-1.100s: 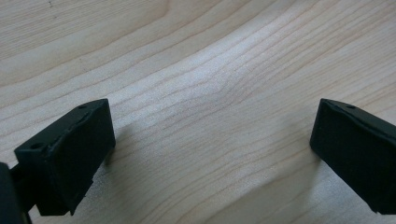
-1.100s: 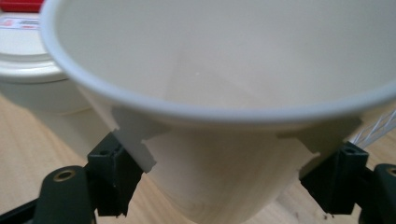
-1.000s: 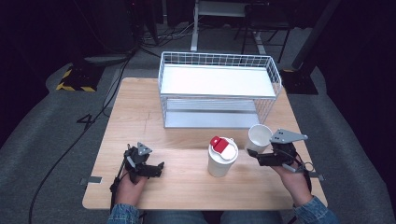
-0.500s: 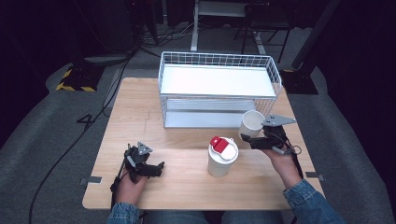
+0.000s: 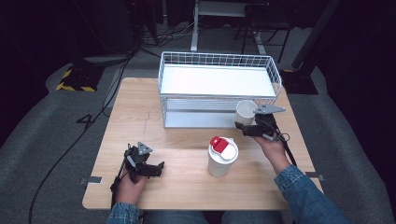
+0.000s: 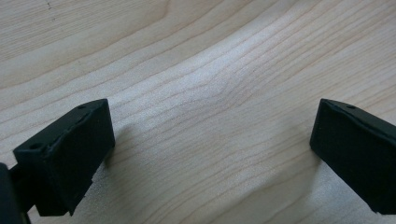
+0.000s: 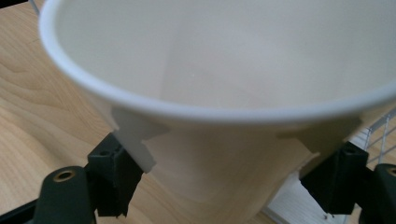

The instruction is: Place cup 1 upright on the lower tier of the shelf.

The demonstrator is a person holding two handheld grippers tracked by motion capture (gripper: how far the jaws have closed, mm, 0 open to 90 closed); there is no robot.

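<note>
High view: a wooden table [image 5: 187, 126] carried, from left to right, the left gripper [image 5: 156, 169], a lidded white cup [image 5: 222, 157] with a red tab on its lid, and the right gripper [image 5: 241, 128]. A white wire basket [image 5: 219, 91] stood at the far edge of the table, directly behind the right gripper and the paper cup [image 5: 245, 112] it carried, so the basket's front wall lay just beyond that cup. The lidded cup stood near the middle, between the two hands and apart from both.

Left gripper view: the left gripper [image 6: 212, 140] rested low over bare wood, its jaws spread wide and released, with nothing between them.

Right gripper view: the right gripper [image 7: 224, 182] was clenched on the paper cup [image 7: 224, 93], one pad pressing each side of the wall below the rim; the cup was tilted with its open mouth toward the camera, raised off the table, with basket wire visible at the right edge.
</note>
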